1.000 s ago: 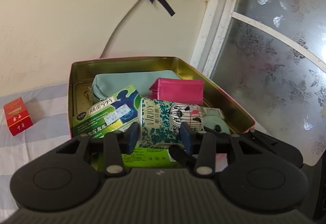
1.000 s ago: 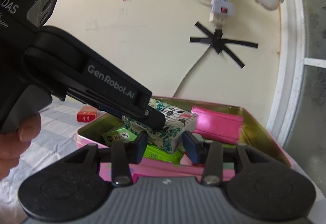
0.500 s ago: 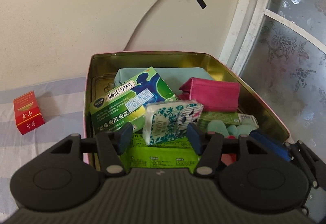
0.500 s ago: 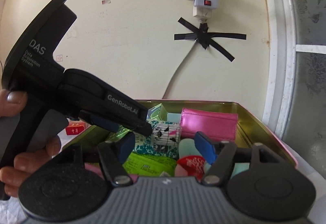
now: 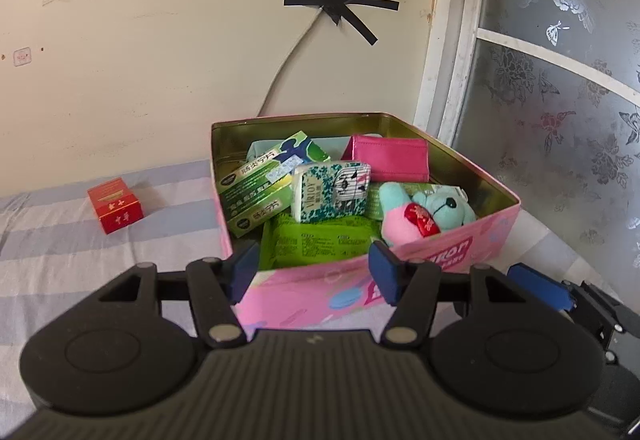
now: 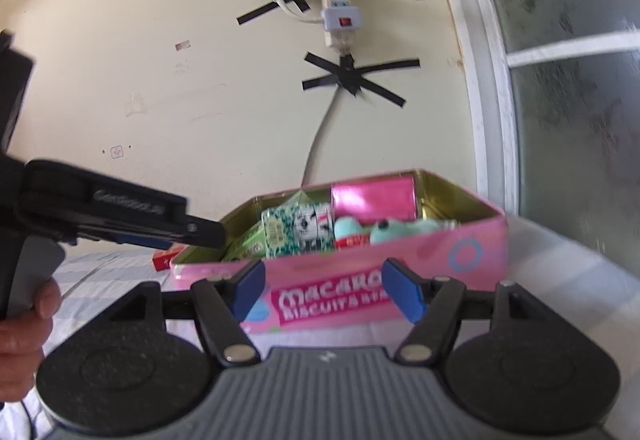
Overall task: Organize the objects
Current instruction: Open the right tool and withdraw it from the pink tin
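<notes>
Tin (image 5: 460, 252) pink outside, brimful inside

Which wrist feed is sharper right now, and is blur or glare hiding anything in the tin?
Left wrist: sharp, with evenly lit print on the tissue pack and medicine box. Right wrist: motion-smeared, softening the pink tin lettering and left claw; the pink wallet shows sheen.

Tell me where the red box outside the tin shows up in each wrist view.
Left wrist: red box on the striped cloth, left of the pink tin.
Right wrist: red box peeking out by the tin's left corner.
Shared landmark: black tape cross.
</notes>
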The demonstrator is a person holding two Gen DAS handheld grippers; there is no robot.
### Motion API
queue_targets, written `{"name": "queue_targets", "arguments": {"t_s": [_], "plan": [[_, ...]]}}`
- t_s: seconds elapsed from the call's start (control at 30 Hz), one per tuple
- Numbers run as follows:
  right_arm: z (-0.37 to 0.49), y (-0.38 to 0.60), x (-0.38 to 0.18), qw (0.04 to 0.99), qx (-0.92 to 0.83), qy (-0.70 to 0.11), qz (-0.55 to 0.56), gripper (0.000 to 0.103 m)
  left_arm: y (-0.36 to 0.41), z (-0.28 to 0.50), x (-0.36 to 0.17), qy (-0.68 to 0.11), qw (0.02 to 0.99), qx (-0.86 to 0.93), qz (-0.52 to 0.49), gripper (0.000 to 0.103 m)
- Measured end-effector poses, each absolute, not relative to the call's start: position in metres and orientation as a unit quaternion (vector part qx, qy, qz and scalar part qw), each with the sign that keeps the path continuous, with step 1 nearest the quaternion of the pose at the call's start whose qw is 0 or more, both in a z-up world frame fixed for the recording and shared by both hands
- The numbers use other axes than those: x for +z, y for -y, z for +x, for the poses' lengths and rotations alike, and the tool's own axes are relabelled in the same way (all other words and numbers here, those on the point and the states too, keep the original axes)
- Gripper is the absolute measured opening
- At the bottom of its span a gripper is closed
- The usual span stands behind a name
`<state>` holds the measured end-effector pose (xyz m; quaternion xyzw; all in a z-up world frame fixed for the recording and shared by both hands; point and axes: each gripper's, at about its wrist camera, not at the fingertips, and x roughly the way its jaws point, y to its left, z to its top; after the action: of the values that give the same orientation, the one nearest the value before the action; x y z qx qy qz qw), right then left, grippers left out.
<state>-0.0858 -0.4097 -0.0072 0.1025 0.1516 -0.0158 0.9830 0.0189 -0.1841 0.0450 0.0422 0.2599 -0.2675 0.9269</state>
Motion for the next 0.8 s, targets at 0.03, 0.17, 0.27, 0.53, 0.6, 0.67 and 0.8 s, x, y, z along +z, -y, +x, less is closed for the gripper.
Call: {"name": "queue_targets", "arguments": {"t_s": [0.03,0.17,0.27,0.53,0.6,0.67,0.8], "plan": [[-0.088,0.410,-0.009,0.981,-0.014,-0.160,0.108,0.067,0.181,0.016,0.042,-0.260,0.927,-0.266,0.044,0.063],[-0.094,0.408,-0.019,0.973,-0.007,-0.195,0.122,0.067,0.168,0.005,0.029,-0.264,0.929,-0.252,0.055,0.069],[-0.095,0.403,-0.026,0.966,0.004,-0.219,0.134,0.067,0.157,0.003,0.017,-0.273,0.930,-0.239,0.057,0.071],[-0.093,0.382,-0.036,0.956,0.025,-0.256,0.145,0.067,0.135,-0.002,-0.008,-0.288,0.929,-0.219,0.079,0.071],[-0.092,0.374,-0.036,0.955,0.031,-0.261,0.138,0.067,0.129,-0.002,-0.013,-0.290,0.929,-0.214,0.084,0.071],[-0.091,0.365,-0.037,0.954,0.037,-0.266,0.130,0.067,0.122,0.002,-0.017,-0.294,0.929,-0.209,0.084,0.071],[-0.084,0.347,-0.038,0.952,0.050,-0.279,0.113,0.067,0.105,0.011,-0.022,-0.301,0.930,-0.194,0.082,0.071]]}}
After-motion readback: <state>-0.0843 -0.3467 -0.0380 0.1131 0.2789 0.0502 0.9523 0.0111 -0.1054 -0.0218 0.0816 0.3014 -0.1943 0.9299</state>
